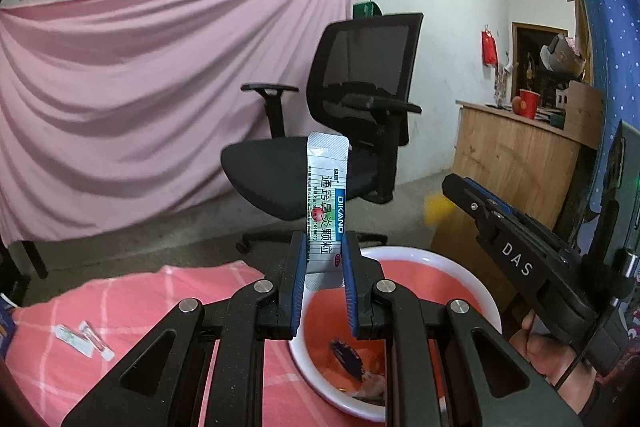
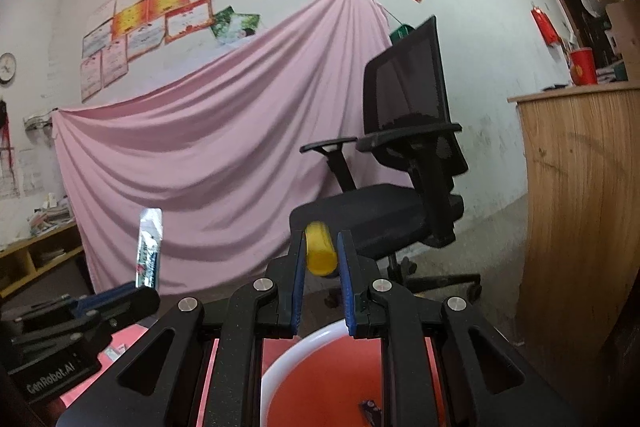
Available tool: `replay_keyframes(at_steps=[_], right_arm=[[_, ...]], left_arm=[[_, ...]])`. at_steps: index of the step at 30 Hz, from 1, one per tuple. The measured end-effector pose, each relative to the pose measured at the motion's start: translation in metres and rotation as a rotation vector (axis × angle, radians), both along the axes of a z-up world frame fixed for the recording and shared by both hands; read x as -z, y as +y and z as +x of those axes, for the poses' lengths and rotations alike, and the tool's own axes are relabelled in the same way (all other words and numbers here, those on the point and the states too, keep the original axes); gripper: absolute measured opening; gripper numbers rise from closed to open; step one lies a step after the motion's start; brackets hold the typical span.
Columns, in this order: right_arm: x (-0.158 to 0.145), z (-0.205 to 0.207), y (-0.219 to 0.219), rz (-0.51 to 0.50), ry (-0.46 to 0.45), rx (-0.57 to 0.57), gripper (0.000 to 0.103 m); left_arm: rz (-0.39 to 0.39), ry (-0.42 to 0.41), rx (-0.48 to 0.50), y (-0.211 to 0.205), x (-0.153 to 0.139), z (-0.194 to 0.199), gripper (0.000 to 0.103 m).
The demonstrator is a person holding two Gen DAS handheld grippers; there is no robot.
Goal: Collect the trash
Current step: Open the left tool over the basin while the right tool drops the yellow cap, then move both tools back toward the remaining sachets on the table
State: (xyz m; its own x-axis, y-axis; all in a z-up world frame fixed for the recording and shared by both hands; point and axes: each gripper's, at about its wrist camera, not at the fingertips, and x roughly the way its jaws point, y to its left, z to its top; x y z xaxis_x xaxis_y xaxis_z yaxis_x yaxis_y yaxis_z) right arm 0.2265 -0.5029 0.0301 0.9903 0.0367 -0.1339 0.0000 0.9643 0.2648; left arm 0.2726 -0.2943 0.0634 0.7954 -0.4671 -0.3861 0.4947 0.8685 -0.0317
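My left gripper (image 1: 323,247) is shut on a white medicine sachet (image 1: 326,203) that stands upright between its blue pads, above the near rim of a red basin with a white rim (image 1: 440,259). The same sachet (image 2: 150,247) and the left gripper (image 2: 120,301) show at the left of the right wrist view. My right gripper (image 2: 322,247) is shut on a small yellow piece (image 2: 319,253), held above the basin (image 2: 296,351). In the left wrist view the right gripper (image 1: 456,187) comes in from the right, with the yellow piece (image 1: 436,209) blurred at its tip. Dark scraps (image 1: 348,355) lie in the basin.
Two more sachets (image 1: 84,341) lie on the pink checked cloth (image 1: 140,295) at the left. A black office chair (image 1: 352,131) stands behind the table, before a pink sheet. A wooden counter (image 2: 580,227) with a red cup is at the right.
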Motion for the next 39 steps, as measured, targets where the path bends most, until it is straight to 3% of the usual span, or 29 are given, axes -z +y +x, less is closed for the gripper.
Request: replay_keyframes(at_steps=[5, 9, 11, 13, 25, 27, 29, 32, 34, 37, 39], right_arm=[[0.008, 0.009, -0.008, 0.025, 0.062, 0.01, 0.015], [0.012, 0.011, -0.012, 0.045, 0.087, 0.015, 0.032], [0.012, 0.012, -0.013, 0.047, 0.092, 0.016, 0.032], [0.012, 0.012, -0.013, 0.044, 0.095, 0.019, 0.032], [0.011, 0.014, -0.011, 0.034, 0.09, 0.022, 0.048], [0.01, 0.015, -0.01, 0.036, 0.086, 0.023, 0.054], [0.008, 0.015, -0.008, 0.036, 0.078, 0.025, 0.059], [0.003, 0.013, -0.003, 0.044, 0.051, 0.024, 0.08], [-0.001, 0.012, 0.003, 0.047, 0.029, 0.015, 0.085], [-0.006, 0.013, 0.019, 0.02, 0.005, -0.005, 0.091], [-0.009, 0.012, 0.029, 0.005, -0.021, -0.014, 0.103]], left_arm=[[0.014, 0.067, 0.025, -0.008, 0.008, 0.011, 0.015], [0.024, 0.107, 0.031, -0.011, 0.015, 0.017, 0.015], [0.028, 0.12, 0.029, -0.01, 0.018, 0.019, 0.022], [0.022, 0.121, 0.024, -0.009, 0.019, 0.019, 0.029], [-0.008, 0.106, -0.044, 0.016, 0.015, 0.017, 0.029], [-0.016, 0.099, -0.058, 0.022, 0.012, 0.016, 0.03], [-0.025, 0.087, -0.081, 0.031, 0.008, 0.014, 0.038], [-0.045, 0.066, -0.127, 0.049, 0.003, 0.011, 0.045], [-0.061, 0.06, -0.156, 0.061, -0.001, 0.01, 0.047], [-0.089, 0.044, -0.218, 0.086, -0.007, 0.008, 0.059], [-0.106, 0.027, -0.261, 0.103, -0.01, 0.005, 0.068]])
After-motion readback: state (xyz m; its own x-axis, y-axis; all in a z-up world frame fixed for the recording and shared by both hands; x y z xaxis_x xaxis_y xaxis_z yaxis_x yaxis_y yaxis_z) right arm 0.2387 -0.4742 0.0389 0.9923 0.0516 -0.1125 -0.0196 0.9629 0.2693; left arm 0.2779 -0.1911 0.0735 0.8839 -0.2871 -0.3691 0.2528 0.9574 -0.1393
